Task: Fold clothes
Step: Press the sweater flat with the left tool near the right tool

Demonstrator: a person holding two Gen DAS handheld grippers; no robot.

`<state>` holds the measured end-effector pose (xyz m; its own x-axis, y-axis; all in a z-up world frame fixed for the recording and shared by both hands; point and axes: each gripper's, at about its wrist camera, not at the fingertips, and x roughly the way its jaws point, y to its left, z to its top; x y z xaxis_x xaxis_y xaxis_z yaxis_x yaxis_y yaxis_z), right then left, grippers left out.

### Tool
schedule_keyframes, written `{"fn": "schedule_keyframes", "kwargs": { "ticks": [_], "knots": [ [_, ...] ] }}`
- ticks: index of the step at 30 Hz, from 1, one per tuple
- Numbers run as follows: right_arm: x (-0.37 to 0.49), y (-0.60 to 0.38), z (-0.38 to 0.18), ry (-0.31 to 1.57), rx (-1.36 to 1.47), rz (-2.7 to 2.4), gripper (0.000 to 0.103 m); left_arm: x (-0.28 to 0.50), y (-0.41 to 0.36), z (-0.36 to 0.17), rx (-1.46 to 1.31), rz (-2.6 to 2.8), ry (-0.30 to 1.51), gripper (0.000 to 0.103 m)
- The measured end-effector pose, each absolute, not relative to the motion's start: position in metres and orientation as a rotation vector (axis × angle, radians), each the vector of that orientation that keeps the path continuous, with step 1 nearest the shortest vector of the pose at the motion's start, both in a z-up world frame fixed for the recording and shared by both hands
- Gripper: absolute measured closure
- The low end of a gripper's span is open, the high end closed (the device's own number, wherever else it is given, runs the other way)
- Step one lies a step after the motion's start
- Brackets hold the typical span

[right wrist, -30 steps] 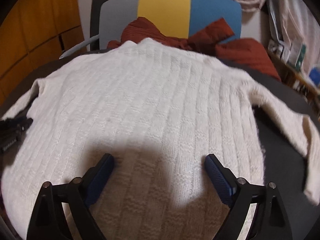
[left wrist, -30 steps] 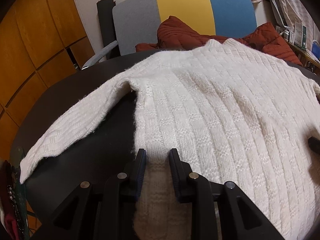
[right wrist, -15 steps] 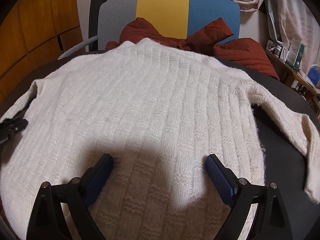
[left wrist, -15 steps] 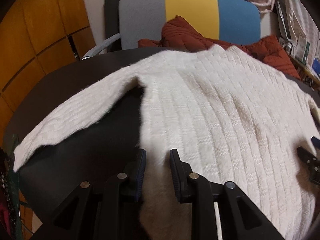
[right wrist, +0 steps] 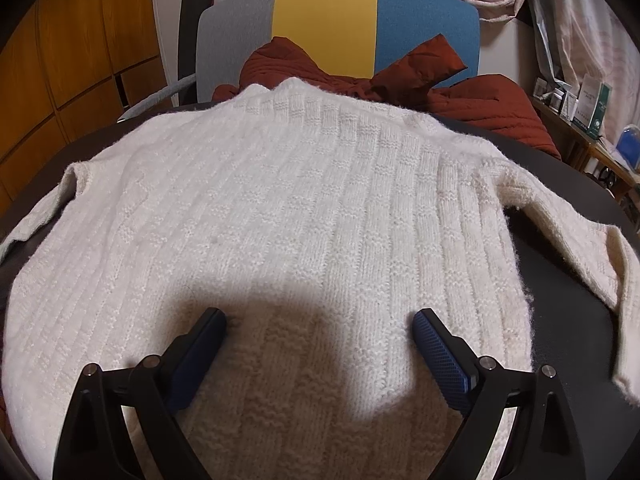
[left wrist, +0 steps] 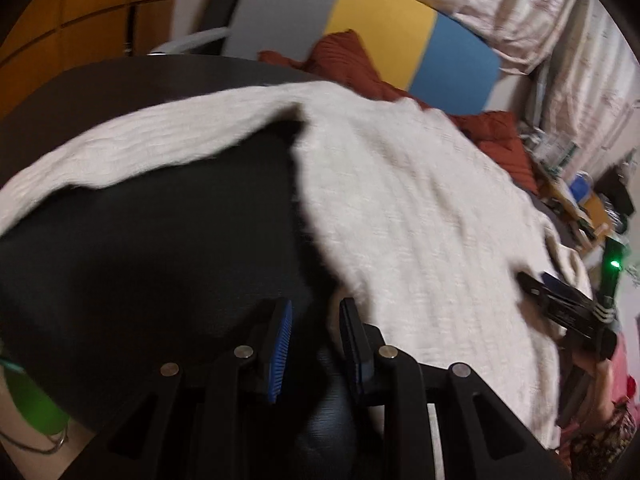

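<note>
Since a second ago: left claw (left wrist: 314,320) has slid off the sweater's (right wrist: 280,216) hem to the left and rolled, so its view tilts and bare table (left wrist: 140,264) now lies under its tips; right claw (right wrist: 320,324) has not moved.
Left edge of the room: orange wooden cupboard panels (right wrist: 76,64) fill the upper left of both views.
Table: dark and rounded, it spans the middle of each frame; the cream knitted sweater is spread flat on it, collar at the far edge, and covers most of the top.
Left sleeve (left wrist: 120,148): stretched out toward the left edge of the left wrist view, flat on the table.
Left claw: at the bottom centre of its own view, jaws a narrow gap apart, nothing between them, tips just left of the sweater's side edge; the frame is blurred.
Right claw: at the bottom of its own view, jaws spread wide and released, over the sweater's lower hem; it also shows at the right edge of the left wrist view.
Chair (right wrist: 336,28): behind the table at top centre, back in grey, yellow and blue, with a rust-red quilted jacket (right wrist: 400,84) on its seat.
Right sleeve (right wrist: 580,232): runs toward the lower right of the right wrist view.
Right edge of the room: pale draped cloth (left wrist: 520,20) at upper right, cluttered shelf (right wrist: 580,112) below it.
</note>
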<state>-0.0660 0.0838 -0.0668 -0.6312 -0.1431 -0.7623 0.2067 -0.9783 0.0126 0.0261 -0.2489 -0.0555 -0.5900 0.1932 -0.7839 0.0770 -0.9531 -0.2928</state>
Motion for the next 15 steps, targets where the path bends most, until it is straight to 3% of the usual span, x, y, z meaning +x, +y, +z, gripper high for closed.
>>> {"fn": "schedule_keyframes", "kwargs": {
  "ticks": [11,15],
  "knots": [
    [-0.065,0.085,-0.067,0.102,1.236,-2.670,0.007,0.015,-0.205,-0.054,-1.278,2.518,-0.444,0.079],
    [-0.065,0.086,-0.067,0.096,1.235,-2.669,0.007,0.019,-0.211,-0.056,-1.248,2.421,-0.570,0.078]
  ]
}}
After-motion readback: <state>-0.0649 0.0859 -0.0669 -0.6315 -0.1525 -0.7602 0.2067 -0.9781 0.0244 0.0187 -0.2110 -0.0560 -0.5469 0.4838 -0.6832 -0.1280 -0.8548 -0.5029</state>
